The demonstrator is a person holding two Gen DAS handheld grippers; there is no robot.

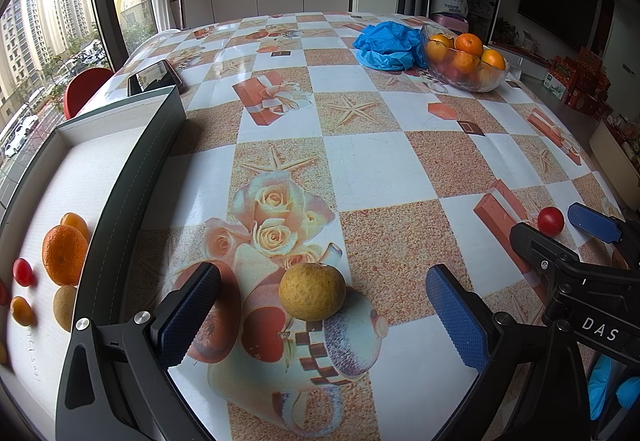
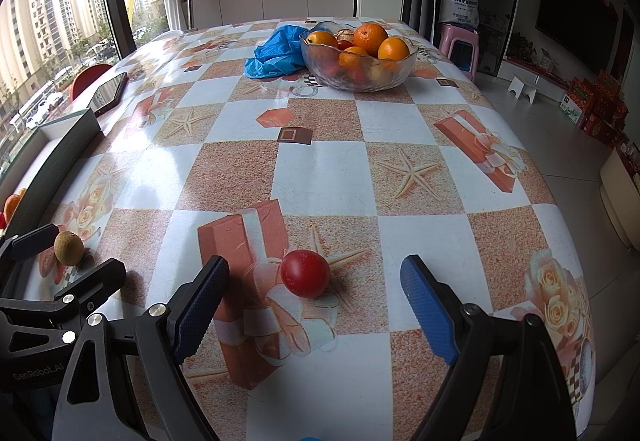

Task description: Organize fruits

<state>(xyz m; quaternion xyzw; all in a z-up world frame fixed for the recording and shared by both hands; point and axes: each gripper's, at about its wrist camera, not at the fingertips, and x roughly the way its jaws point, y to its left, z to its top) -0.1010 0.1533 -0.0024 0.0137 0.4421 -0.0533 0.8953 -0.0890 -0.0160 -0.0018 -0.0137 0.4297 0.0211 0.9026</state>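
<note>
While both claws are held wide open and empty, a fruit is framed between each pair of pads, apparently for pickup.
Untouched lie the dull yellow-green round citrus [image 1: 312,291] before the left gripper [image 1: 322,315] and the small glossy red tomato [image 2: 305,273] before the right gripper [image 2: 314,311]; the shallow grey-walled sorting tray [image 1: 132,165] is cut off at the frame edge, and the fruit deep in the clear glass bowl [image 2: 358,59] is hard to make out.

Beyond the counter [image 2: 320,169] with its checkered cloth we note white cabinets [image 2: 272,1]. Left of the counter, a tall window [image 2: 48,21] gives daylight and tower blocks. Right of it, pale floor tiles [image 2: 560,129], a dark wall screen [image 2: 576,25], red boxes [image 2: 600,109].
</note>
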